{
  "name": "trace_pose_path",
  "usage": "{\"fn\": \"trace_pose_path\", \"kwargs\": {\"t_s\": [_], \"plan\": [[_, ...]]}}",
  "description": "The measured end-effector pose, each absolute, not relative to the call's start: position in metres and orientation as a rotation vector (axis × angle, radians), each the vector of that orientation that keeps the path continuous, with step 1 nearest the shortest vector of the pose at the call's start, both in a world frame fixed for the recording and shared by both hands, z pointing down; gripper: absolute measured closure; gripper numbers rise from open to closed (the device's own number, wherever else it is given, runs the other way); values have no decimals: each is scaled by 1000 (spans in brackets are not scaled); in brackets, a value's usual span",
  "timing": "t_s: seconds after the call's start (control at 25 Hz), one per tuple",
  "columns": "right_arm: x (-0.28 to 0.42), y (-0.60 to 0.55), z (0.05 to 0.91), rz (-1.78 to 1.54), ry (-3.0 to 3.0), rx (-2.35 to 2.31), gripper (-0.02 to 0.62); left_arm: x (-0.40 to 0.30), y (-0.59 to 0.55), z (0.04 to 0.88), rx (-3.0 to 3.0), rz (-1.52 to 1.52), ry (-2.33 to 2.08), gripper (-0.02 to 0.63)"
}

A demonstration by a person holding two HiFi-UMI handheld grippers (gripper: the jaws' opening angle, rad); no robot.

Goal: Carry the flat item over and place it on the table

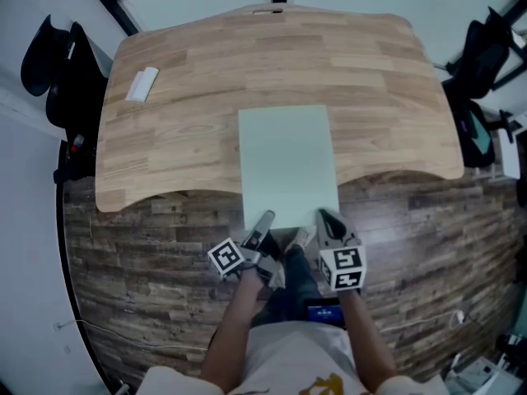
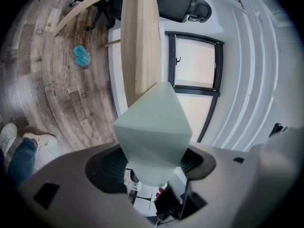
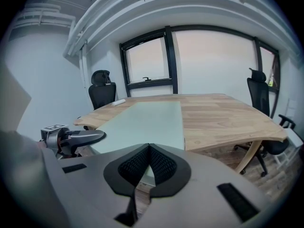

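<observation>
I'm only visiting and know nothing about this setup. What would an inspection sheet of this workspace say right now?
Surface: wooden table, mostly bare.
Job's things: pale green sheet lies on the table, its near end overhanging the edge.
Clutter: small white object near the table's far left corner; a blue thing on the floor.
Grippers: left gripper shut on the sheet's near edge; right gripper at the sheet's near right corner, jaws together, nothing seen between them.
Cables: one thin cable on the floor at the left.
Surroundings: office chairs at both sides, windows beyond the table.
</observation>
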State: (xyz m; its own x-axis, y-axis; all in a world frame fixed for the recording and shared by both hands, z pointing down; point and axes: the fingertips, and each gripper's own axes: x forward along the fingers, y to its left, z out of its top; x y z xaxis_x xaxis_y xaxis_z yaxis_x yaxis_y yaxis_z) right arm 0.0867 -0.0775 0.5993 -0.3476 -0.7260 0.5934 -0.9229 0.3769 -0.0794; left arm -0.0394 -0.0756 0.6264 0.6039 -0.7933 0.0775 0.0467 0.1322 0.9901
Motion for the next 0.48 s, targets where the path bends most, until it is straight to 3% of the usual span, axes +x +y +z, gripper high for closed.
{"fn": "trace_pose_path", "kwargs": {"t_s": [0.48], "plan": [[63,-71,600,618,-2249,1345,598,-41,-79,627,1318,-649,-720,307]]}}
